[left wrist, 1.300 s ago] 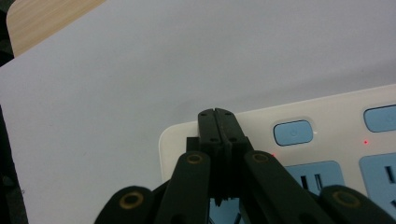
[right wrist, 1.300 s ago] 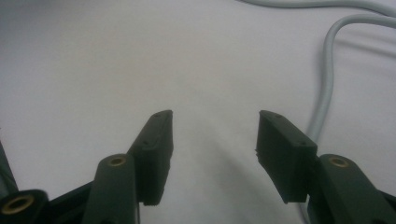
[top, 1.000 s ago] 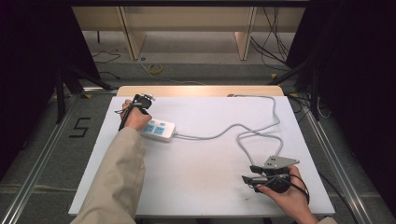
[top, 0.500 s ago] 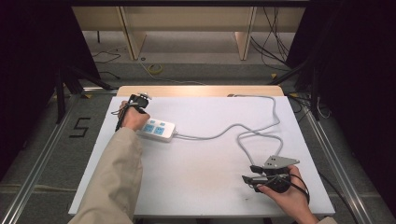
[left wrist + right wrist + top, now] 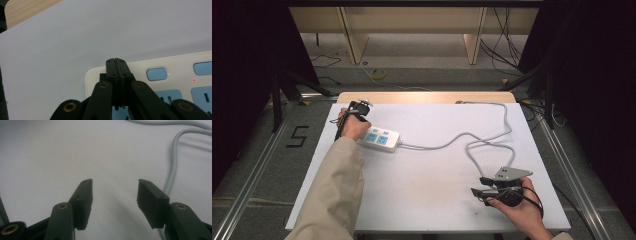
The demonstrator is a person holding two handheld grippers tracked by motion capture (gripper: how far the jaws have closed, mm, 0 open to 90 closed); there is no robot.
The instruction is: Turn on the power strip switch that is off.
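Observation:
A white power strip [image 5: 381,138] with blue sockets lies at the table's far left, and its grey cable [image 5: 492,139] winds off to the right. My left gripper [image 5: 356,110] is in a sleeved hand at the strip's left end. In the left gripper view it [image 5: 116,61] is shut with nothing between the jaws. Its tips are over the corner of the strip [image 5: 175,66], near a blue switch [image 5: 156,74]; I cannot tell whether they touch it. My right gripper [image 5: 478,185] stands open near the front right, pointing left. Between its jaws [image 5: 115,185] is bare table.
The cable [image 5: 172,167] loops close to the right gripper's right jaw. A small red light [image 5: 194,80] glows on the strip. A wooden table edge [image 5: 427,97] runs along the back, and beyond it are floor cables and wooden furniture legs [image 5: 474,42].
The left hand and its gripper have edged slightly to the left along the strip's end. The right gripper has stayed in place, still open.

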